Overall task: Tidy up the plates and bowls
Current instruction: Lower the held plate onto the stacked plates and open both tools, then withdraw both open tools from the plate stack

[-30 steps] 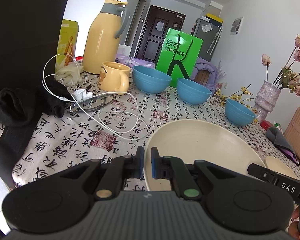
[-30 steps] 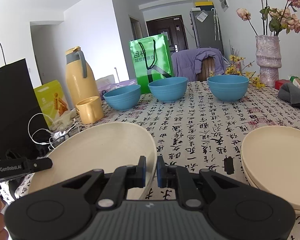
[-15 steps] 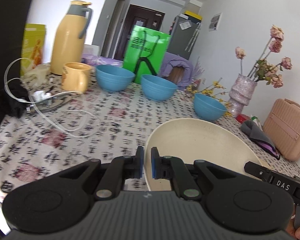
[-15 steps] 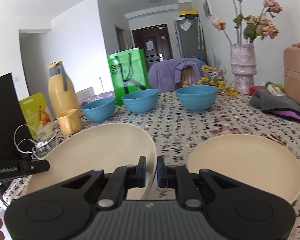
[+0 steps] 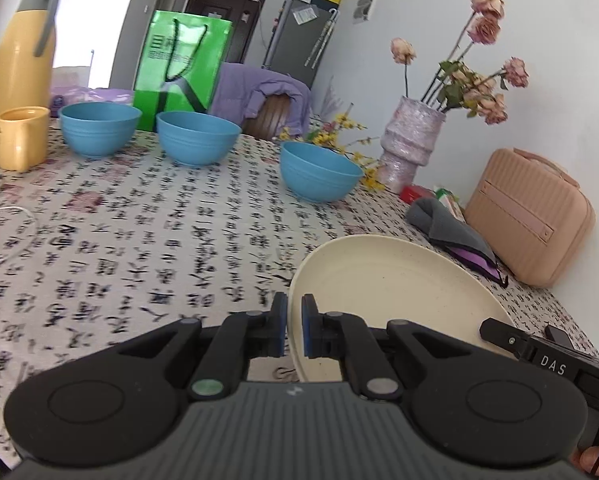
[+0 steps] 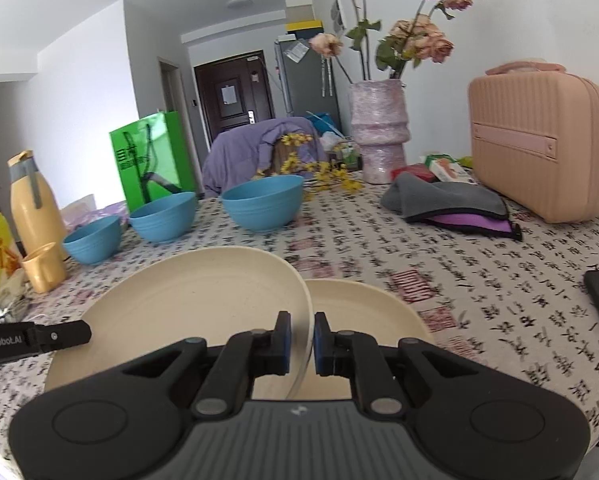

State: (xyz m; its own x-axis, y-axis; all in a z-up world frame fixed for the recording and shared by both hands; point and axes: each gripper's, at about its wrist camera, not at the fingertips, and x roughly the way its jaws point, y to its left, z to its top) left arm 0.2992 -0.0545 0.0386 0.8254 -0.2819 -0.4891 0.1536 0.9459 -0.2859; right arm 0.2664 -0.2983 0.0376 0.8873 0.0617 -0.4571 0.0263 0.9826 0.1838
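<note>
Calligraphy-print tablecloth (image 5: pixel 147 216) covers the table; door and fridge at the back of the room. Left gripper (image 5: pixel 294 325): blue pads clenched on the left rim of a cream plate (image 5: pixel 383 296), held clear of the cloth. Right gripper (image 6: pixel 299 334): pads clamped on the right rim of the same plate (image 6: pixel 195 300), so it hangs between both grippers, tilted. Just beyond its right edge, partly under it, a second cream plate (image 6: pixel 363 308) lies flat on the cloth near the table's near edge.

Further out, three blue bowls (image 5: pixel 197 138) stand apart in a loose row toward the far edge. Yellow mug (image 5: pixel 19 138) and yellow thermos (image 5: pixel 23 46) at the far left. Green bag (image 5: pixel 181 64) behind the bowls. Vase of dried roses (image 6: pixel 377 132) at the far right, grey cloth (image 6: pixel 443 198) beside it, pink case (image 6: pixel 539 140) along the right edge. White cable (image 5: pixel 3 232) at the left edge.
</note>
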